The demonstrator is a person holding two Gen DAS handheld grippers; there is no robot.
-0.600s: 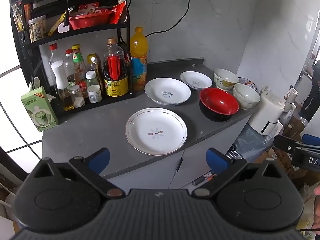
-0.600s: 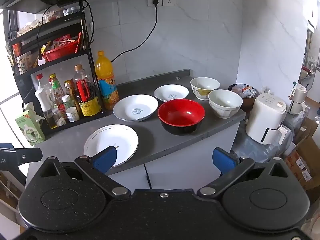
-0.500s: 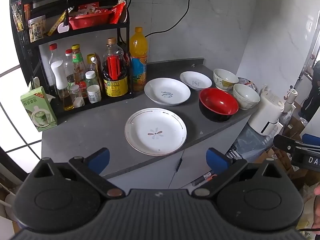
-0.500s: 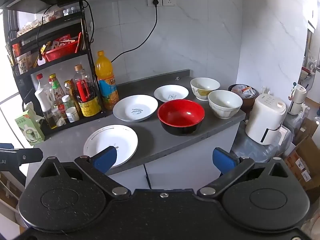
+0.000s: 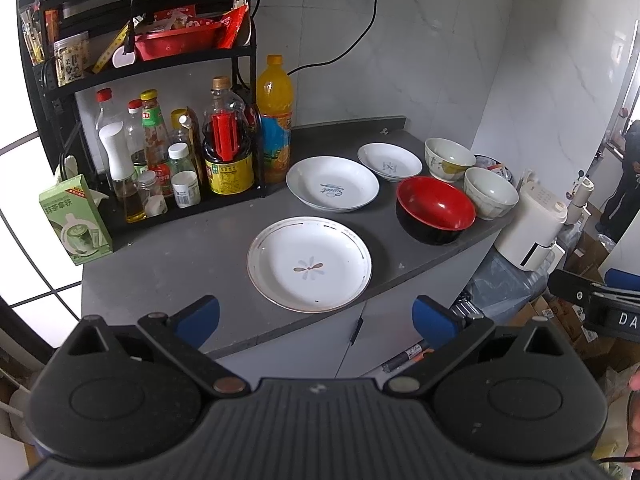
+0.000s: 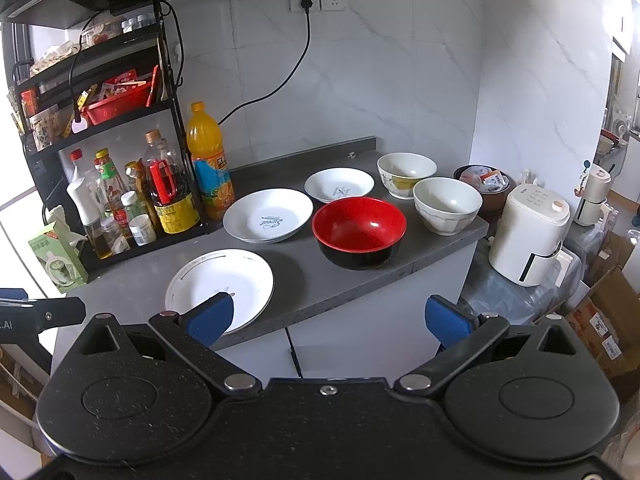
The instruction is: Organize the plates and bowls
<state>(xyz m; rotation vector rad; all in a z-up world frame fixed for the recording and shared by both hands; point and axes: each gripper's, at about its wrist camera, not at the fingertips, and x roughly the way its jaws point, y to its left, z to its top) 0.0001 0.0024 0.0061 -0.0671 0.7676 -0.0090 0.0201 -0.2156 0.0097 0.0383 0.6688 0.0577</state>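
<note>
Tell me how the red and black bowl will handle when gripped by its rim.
The red and black bowl looks glossy, so probably slippery between pads. Its walls look stiff, likely lacquer or plastic, so perhaps light. Its wide round body probably sits stable when nudged.

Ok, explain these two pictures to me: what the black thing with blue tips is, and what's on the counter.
Each picture comes from a camera mounted on a hand-held gripper, looking forward along its jaws. A person holds one in each hand; no robot arm is involved. The left gripper and right gripper both have their jaws wide apart and hold nothing. Ahead on the counter lie three plates: a flower plate nearest, a larger plate and a small plate behind. To the right stand a red bowl and two pale bowls. A bottle rack stands on the left.
</note>
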